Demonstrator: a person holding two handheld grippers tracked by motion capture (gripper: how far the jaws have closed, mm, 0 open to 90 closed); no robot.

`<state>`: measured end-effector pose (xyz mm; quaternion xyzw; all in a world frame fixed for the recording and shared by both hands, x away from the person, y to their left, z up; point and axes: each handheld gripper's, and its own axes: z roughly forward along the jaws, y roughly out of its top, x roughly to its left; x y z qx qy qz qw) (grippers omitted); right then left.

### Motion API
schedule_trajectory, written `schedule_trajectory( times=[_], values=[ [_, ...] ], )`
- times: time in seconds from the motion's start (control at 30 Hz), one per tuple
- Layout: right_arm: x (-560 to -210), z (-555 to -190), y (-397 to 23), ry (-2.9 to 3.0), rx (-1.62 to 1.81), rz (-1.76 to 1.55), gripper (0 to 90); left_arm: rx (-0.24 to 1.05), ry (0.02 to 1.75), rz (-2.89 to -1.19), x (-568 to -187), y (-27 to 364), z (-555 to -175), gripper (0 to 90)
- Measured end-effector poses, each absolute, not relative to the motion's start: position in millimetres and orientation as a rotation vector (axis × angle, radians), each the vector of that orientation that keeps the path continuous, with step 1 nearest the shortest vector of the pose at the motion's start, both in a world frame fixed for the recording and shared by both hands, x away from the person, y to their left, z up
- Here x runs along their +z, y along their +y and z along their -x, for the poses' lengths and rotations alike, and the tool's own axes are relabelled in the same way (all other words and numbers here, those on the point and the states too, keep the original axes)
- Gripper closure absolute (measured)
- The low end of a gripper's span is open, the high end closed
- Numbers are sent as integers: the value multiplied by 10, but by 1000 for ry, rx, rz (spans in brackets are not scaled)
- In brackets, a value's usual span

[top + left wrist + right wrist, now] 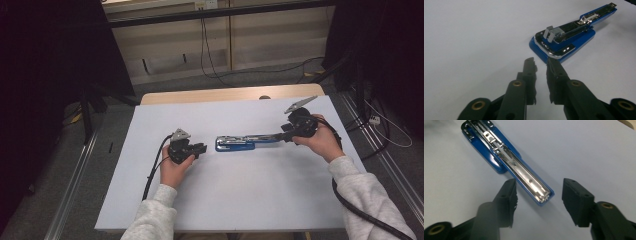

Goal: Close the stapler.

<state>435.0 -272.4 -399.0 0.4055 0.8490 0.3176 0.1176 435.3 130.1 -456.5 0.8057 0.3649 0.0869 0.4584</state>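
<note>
- The stapler (235, 143) lies flat near the middle of the white counter (240, 200), between my two hands, its length running left to right in the high view.
- It is swung fully open: a blue plastic body with the bright metal staple channel facing up.
- In my left gripper view the stapler (566, 42) shows its thick rounded end nearest me, with a chrome plate over the blue base and a small upright metal tab; the slim arm runs away to the upper right.
- In my right gripper view the stapler (506, 157) shows the long silver channel with a small hole or two, framed by blue edges. Whether staples sit in it I cannot tell, as the metal is glary.
- My left hand-held gripper (540, 63) has its jaws drawn narrow, a slim gap between them and nothing in it; their tips stand just short of the stapler's rounded end, perhaps brushing its corner.
- My right hand-held gripper (539, 192) has its jaws about half wide, one on each side of the slim end of the stapler; the pads are apart from it on both sides.
- In the high view my left hand-held gripper (199, 148) is just left of the stapler, and my right hand-held gripper (282, 135) is at its right end.
</note>
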Motion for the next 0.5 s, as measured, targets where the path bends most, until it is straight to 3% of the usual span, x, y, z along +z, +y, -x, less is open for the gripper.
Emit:
schedule_trajectory(
  times=[0.2, 0.5],
  values=[
    [-4043, -4255, -2873, 2420, 941, -1245, 608, 213, 920, -1986, -4591, 1211, -4414, 880],
    [-4275, -4188, -2947, 2405, 907, -1283, 761, 223, 934, -2000, -4636, 1130, -4460, 900]
  ],
)
